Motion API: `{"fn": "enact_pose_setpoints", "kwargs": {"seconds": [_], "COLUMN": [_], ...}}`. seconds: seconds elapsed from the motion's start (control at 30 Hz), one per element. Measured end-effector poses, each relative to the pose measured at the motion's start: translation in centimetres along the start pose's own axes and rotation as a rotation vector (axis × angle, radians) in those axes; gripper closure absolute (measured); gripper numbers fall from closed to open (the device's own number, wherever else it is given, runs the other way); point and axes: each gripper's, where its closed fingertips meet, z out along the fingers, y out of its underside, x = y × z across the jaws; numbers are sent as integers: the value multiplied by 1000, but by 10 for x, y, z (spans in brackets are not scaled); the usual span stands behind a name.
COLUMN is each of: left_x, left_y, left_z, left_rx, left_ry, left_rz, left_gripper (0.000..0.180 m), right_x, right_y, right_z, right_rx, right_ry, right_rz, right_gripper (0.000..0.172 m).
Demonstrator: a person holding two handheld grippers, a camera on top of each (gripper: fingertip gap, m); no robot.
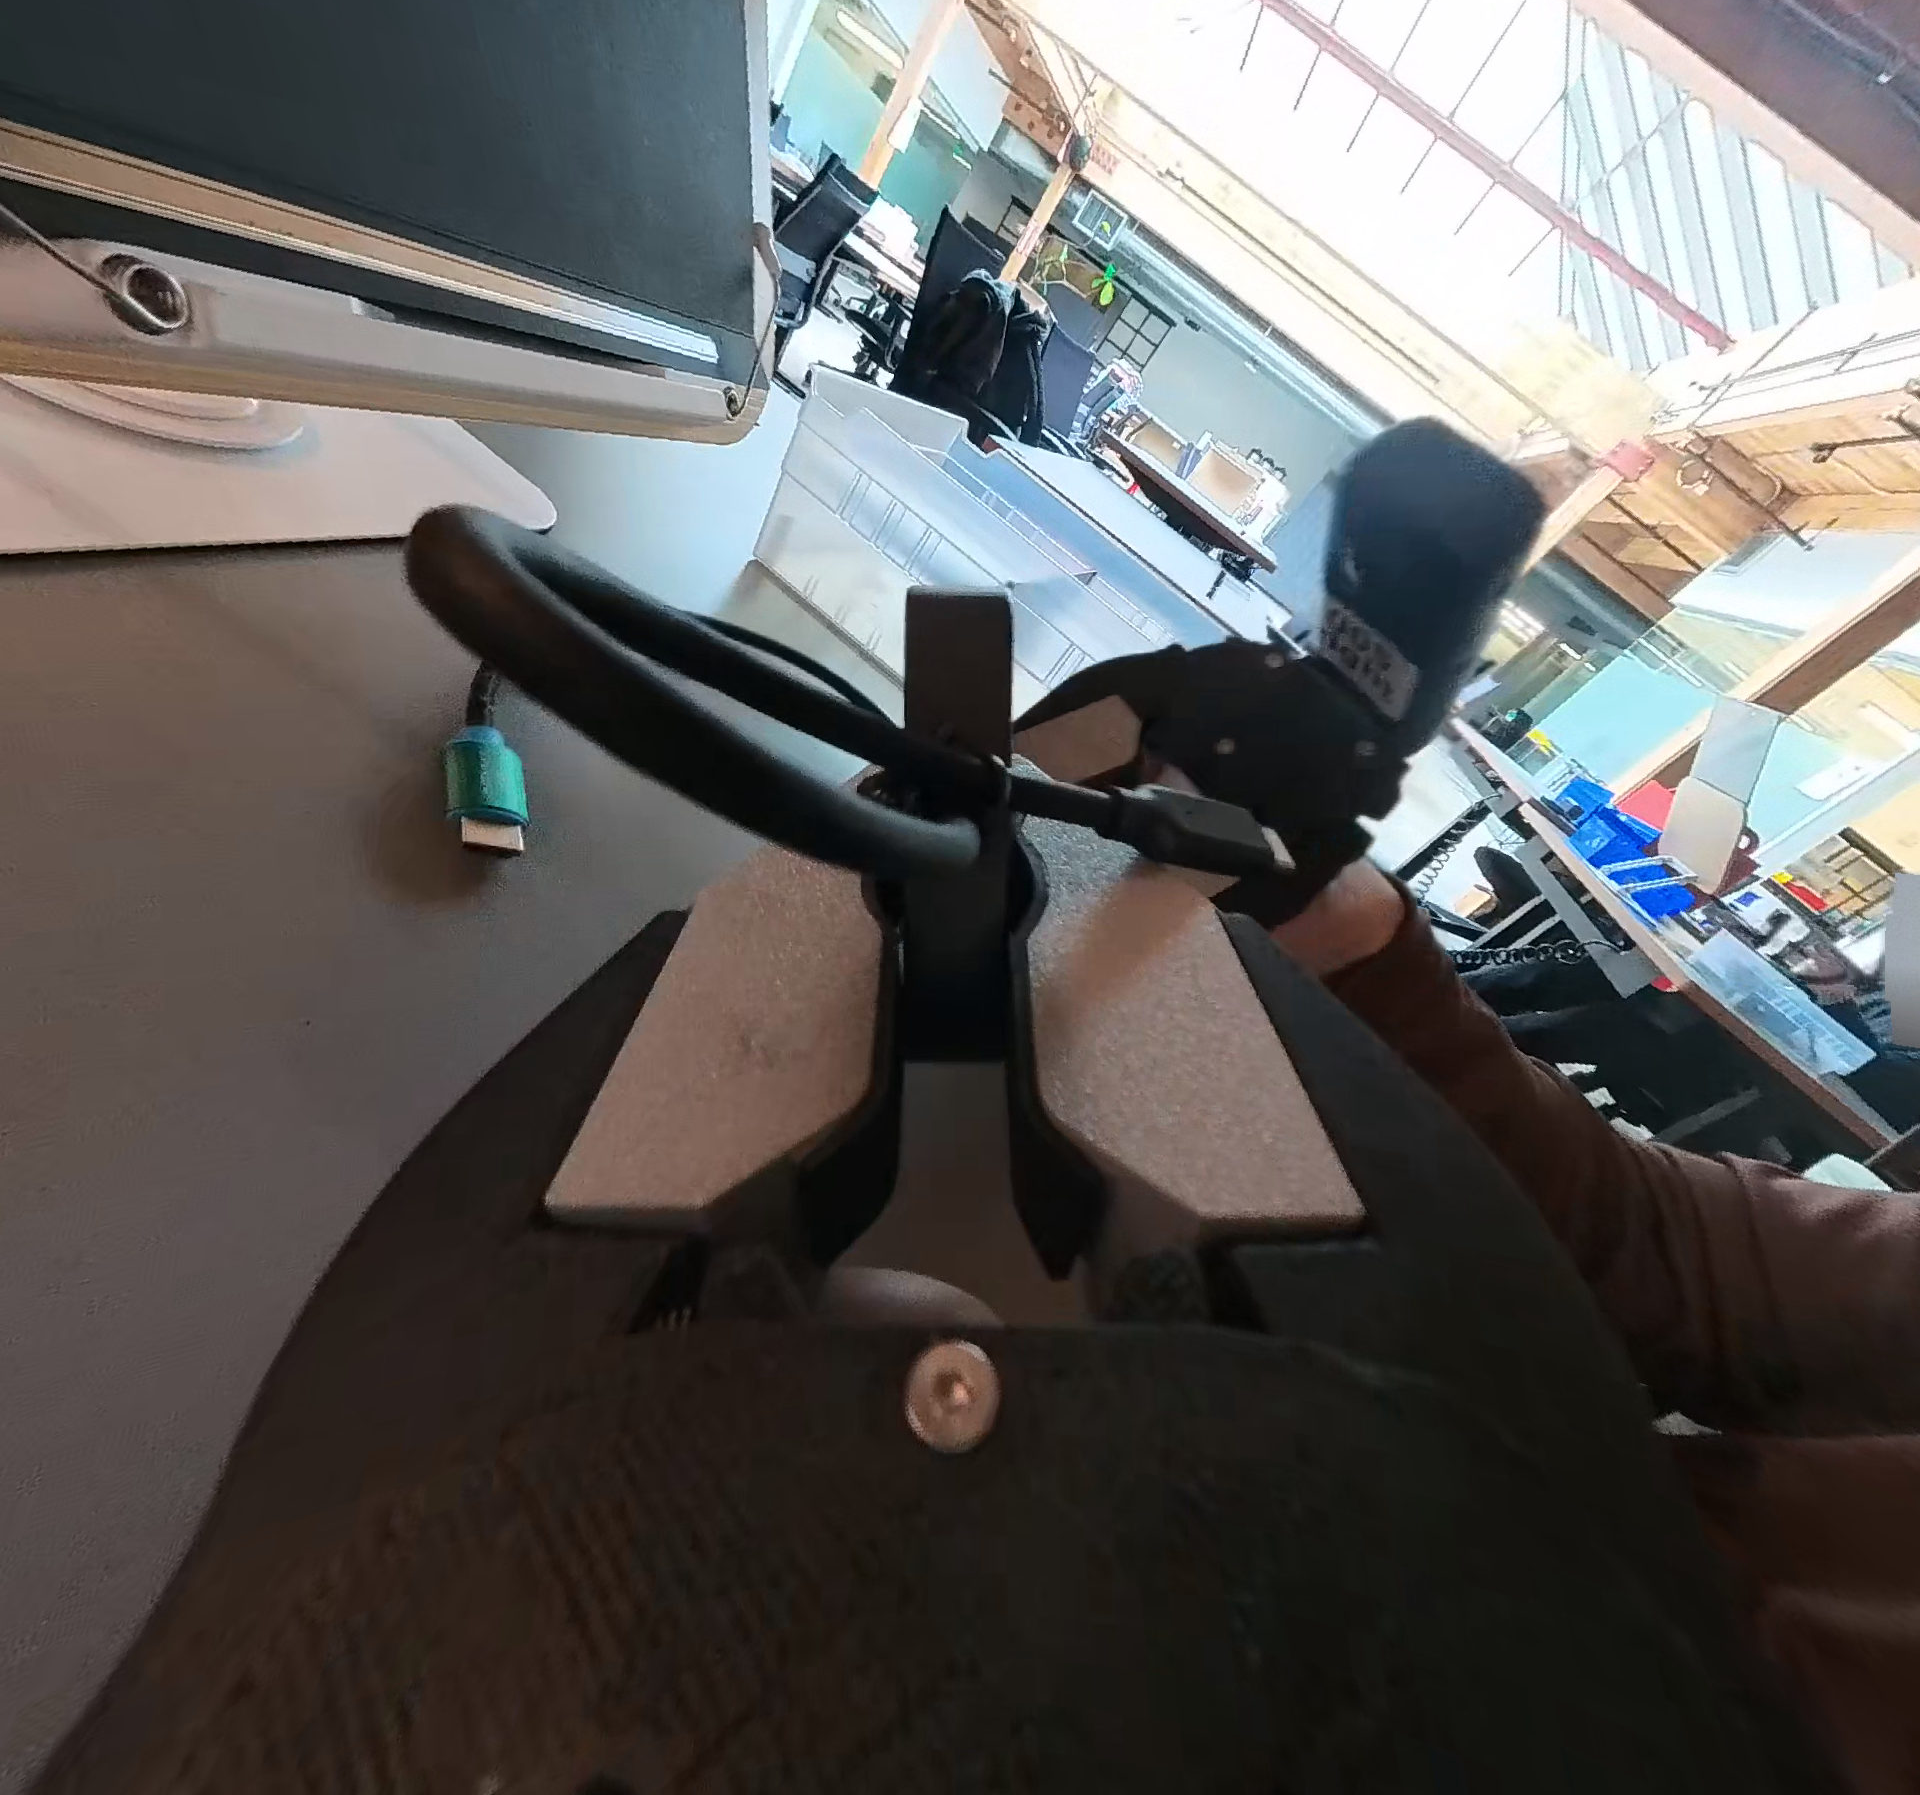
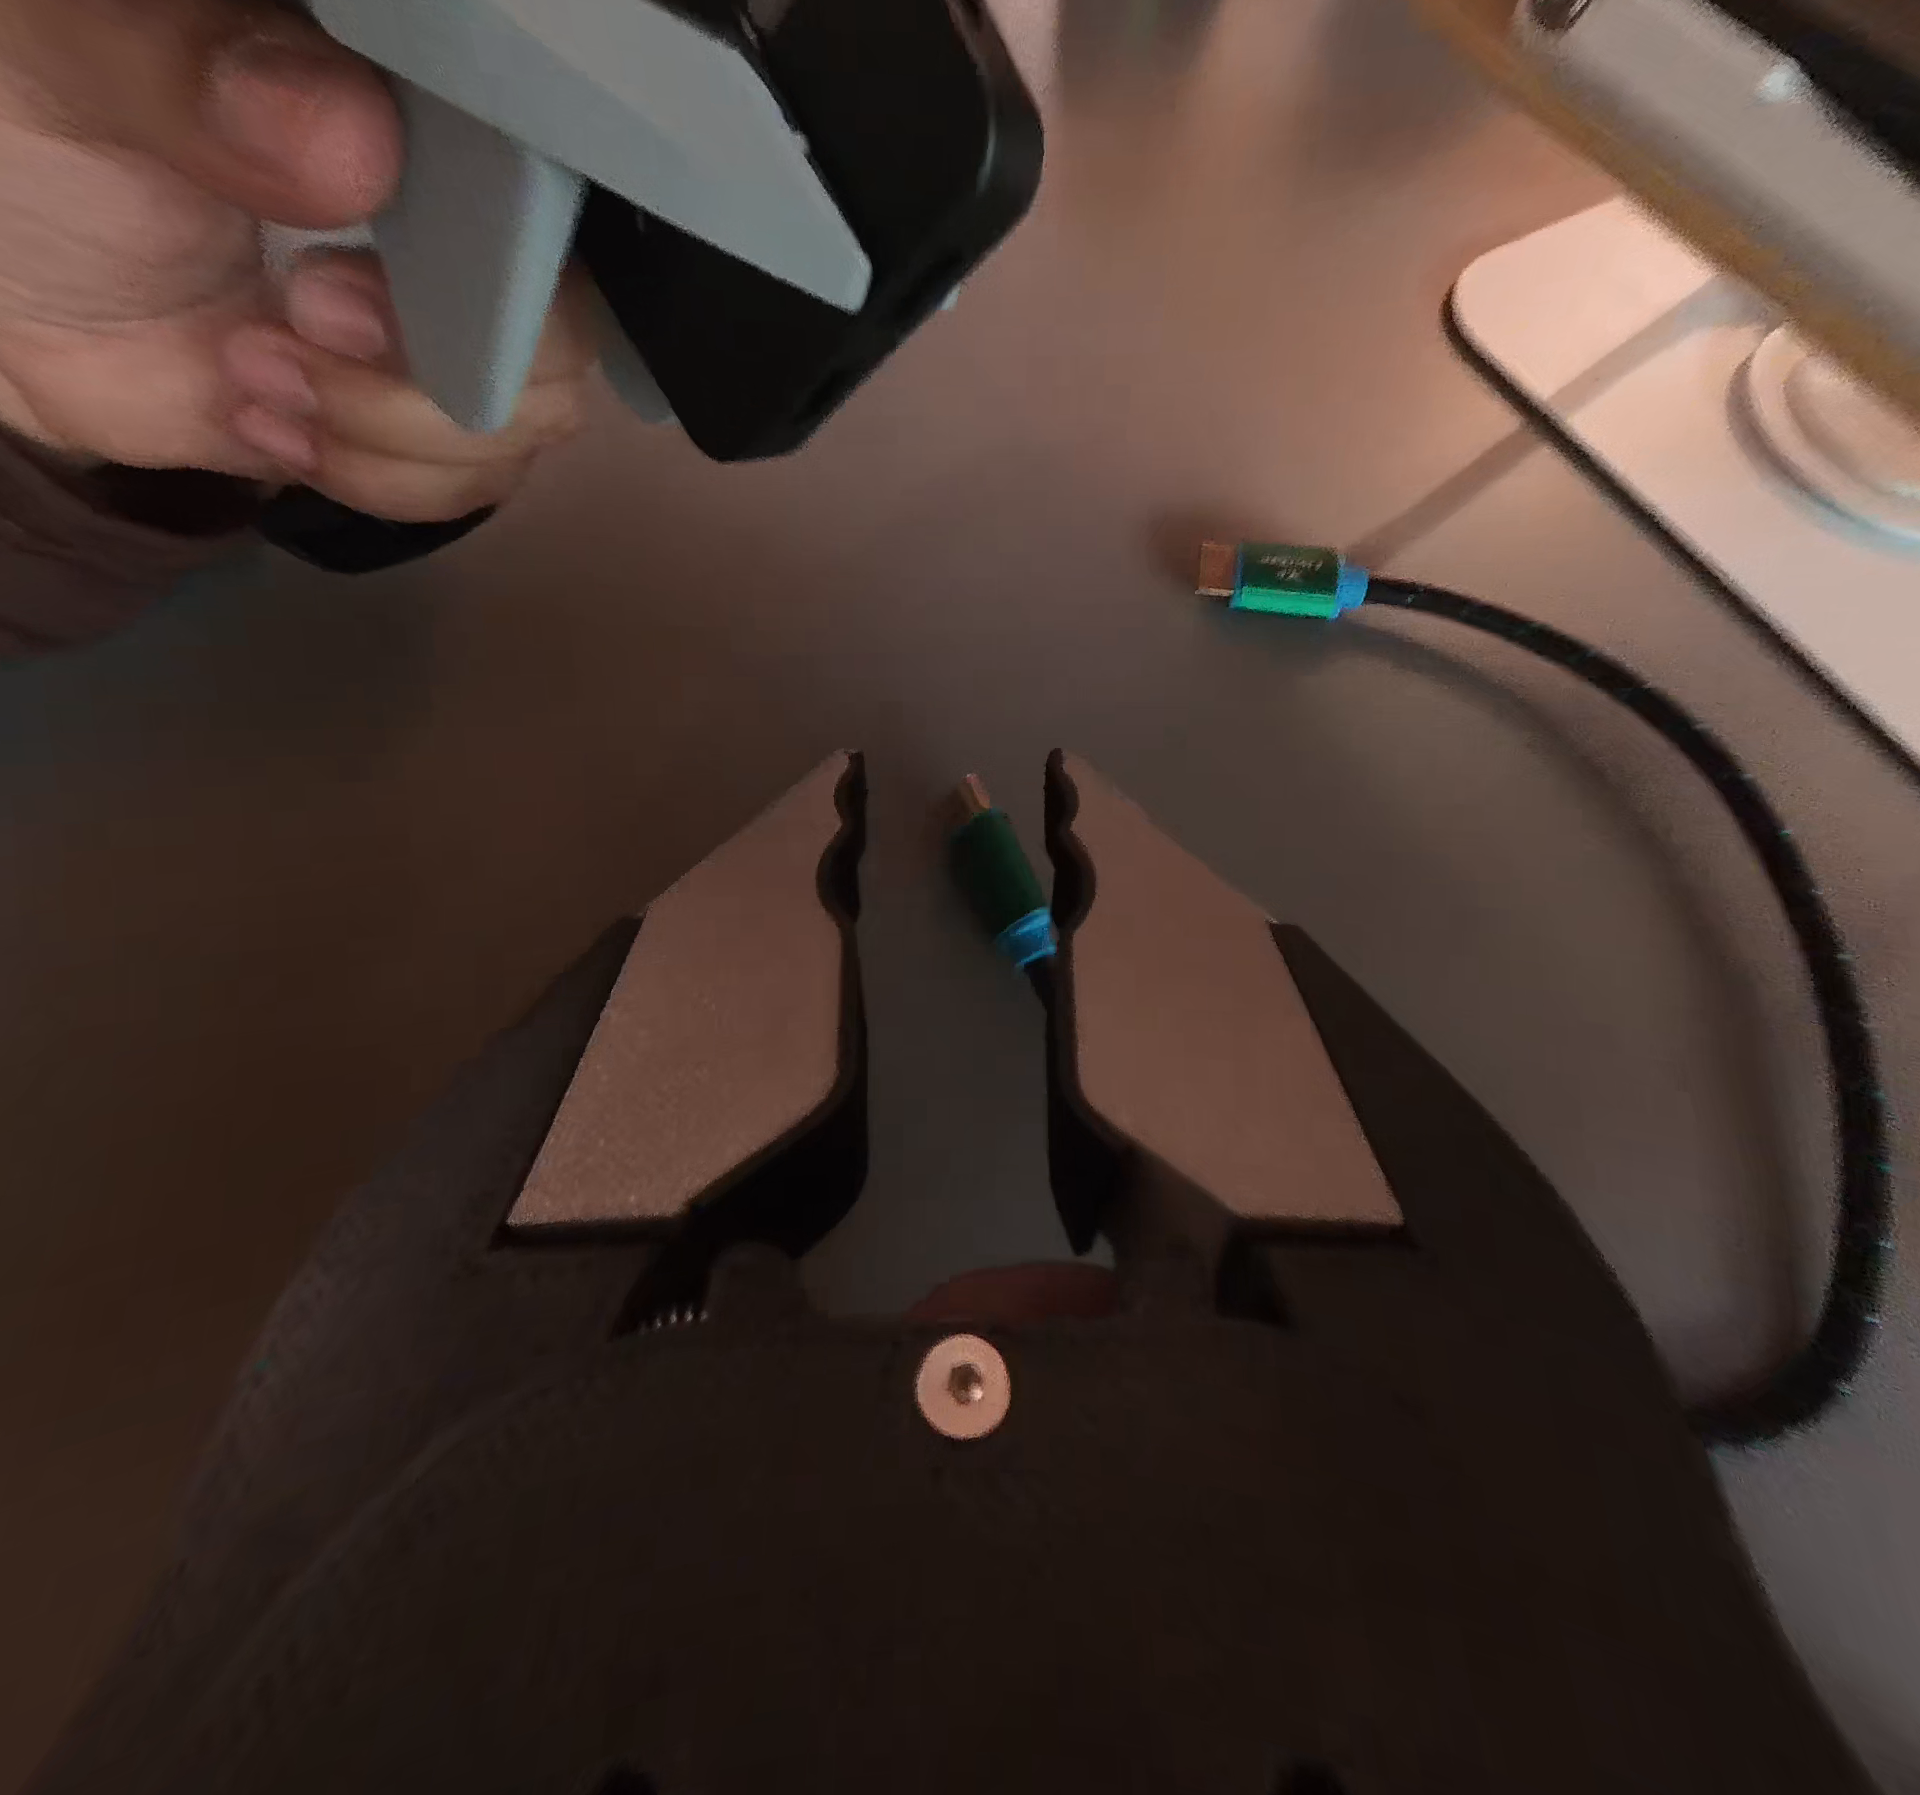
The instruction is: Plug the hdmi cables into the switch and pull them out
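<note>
Low in the right wrist frame, a green plug (image 2: 995,867) lies between the parted, unpressing fingers of the right gripper (image 2: 954,779); the left gripper (image 1: 956,810) clamps the black switch (image 1: 958,665) at centre.

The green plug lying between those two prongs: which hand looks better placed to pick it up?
The right. Its tool is open with the green plug lying between the fingers, not yet gripped. The left tool is already clamped on the black switch.

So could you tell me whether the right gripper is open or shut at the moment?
Open: the right gripper has a clear gap between its fingers, and the green plug lies loose between them.
</note>
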Motion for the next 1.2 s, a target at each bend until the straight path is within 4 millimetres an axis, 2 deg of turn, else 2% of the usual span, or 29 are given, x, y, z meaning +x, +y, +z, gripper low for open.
{"fn": "enact_pose_setpoints", "kwargs": {"seconds": [0.1,0.2,0.27,0.33,0.47,0.53,0.6,0.67,0.7,0.8,0.83,0.87,0.9,0.93,1.0,1.1,1.2], "left_x": [-3,-6,-7,-8,-5,-5,-6,-7,-6,-2,-1,1,3,4,5,2,-1], "left_y": [0,-1,-3,-7,-19,-21,-20,-19,-19,-23,-24,-24,-24,-24,-22,-23,-28], "left_z": [0,-1,-3,-5,-12,-14,-14,-14,-14,-15,-15,-16,-15,-15,-13,-15,-19], "left_rx": [-1,4,12,30,85,99,94,89,89,102,106,109,112,112,103,105,138], "left_ry": [-11,-21,-28,-33,-28,-20,-21,-21,-15,1,7,18,35,53,61,13,-21], "left_rz": [-8,-7,-6,-6,-9,-18,-25,-32,-33,-30,-35,-42,-53,-66,-73,-21,15], "left_gripper": [169,169,169,169,169,169,169,169,169,169,169,168,168,168,168,169,169], "right_x": [10,10,8,15,16,16,22,36,35,38,38,36,31,28,27,23,12], "right_y": [-8,2,16,26,9,5,27,46,43,46,48,48,50,50,51,27,-22], "right_z": [-19,-28,-24,-18,-11,-2,0,-7,-7,-6,-6,-3,0,2,-1,-29,-76], "right_rx": [64,49,-22,-110,-180,-256,-498,-692,-692,-718,-720,-705,-695,-679,-682,-617,-464], "right_ry": [67,65,48,104,132,89,42,78,65,52,44,28,-6,-13,4,64,52], "right_rz": [-36,-68,-97,-149,-294,-305,-316,-393,-406,-409,-389,-356,-319,-276,-265,-300,-235], "right_gripper": [141,137,129,116,103,81,64,74,87,91,98,116,151,167,166,166,167]}}
